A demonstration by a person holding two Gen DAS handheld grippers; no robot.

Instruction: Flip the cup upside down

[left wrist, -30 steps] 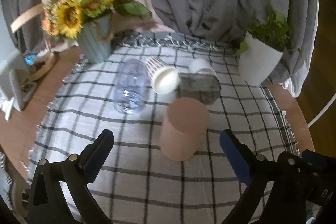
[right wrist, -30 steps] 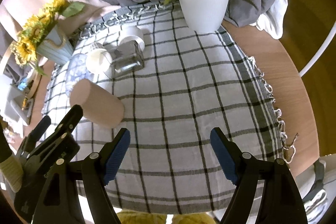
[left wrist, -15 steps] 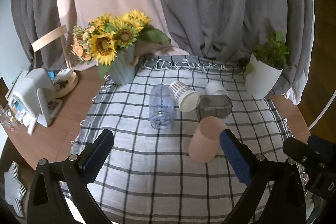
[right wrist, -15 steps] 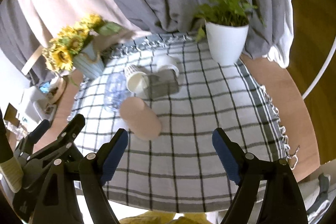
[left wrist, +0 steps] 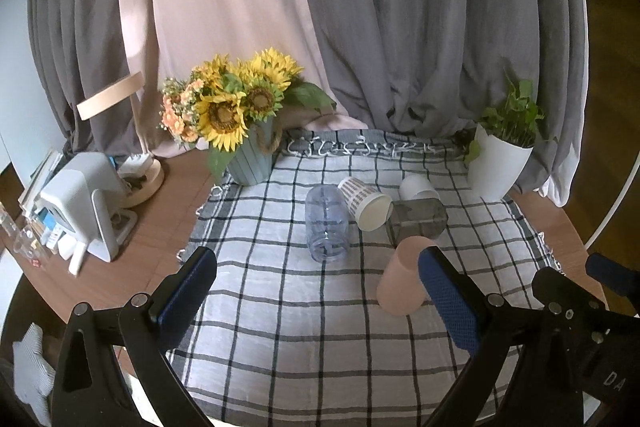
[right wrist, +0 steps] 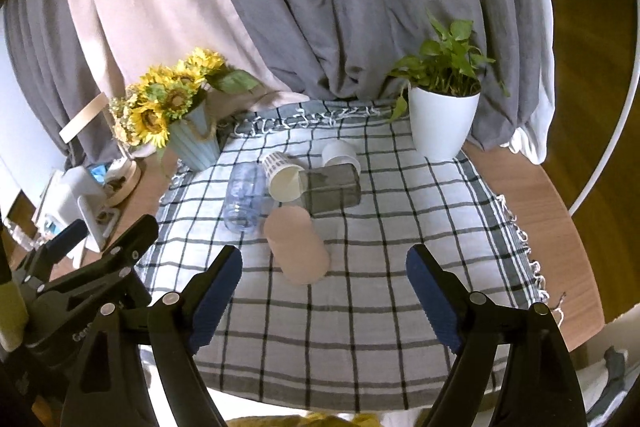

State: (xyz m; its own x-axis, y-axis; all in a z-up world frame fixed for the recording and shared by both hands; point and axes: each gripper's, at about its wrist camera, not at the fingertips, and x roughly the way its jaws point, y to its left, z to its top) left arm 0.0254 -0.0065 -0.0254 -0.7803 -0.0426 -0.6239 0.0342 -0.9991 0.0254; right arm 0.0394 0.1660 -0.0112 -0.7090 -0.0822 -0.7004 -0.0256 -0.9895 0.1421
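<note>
A pink cup [left wrist: 401, 275] stands upside down on the checked cloth [left wrist: 280, 307]; it also shows in the right wrist view [right wrist: 298, 247]. Behind it a clear blue cup [left wrist: 326, 229], a white patterned paper cup [left wrist: 366, 203] and a grey square cup [left wrist: 418, 219] lie on their sides, and a small white cup [left wrist: 418, 187] stands at the back. My left gripper [left wrist: 318, 301] is open and empty, held back above the cloth's near part. My right gripper [right wrist: 324, 301] is open and empty, in front of the pink cup.
A sunflower vase [left wrist: 250, 155] stands at the cloth's back left and a white plant pot [left wrist: 498, 167] at the back right. A white appliance [left wrist: 80, 203] and a lamp base [left wrist: 140, 179] sit on the wooden table's left. Curtains hang behind.
Both grippers have pulled back and up from the table, so the cups look smaller and farther. The pink cup stays upside down where it was.
</note>
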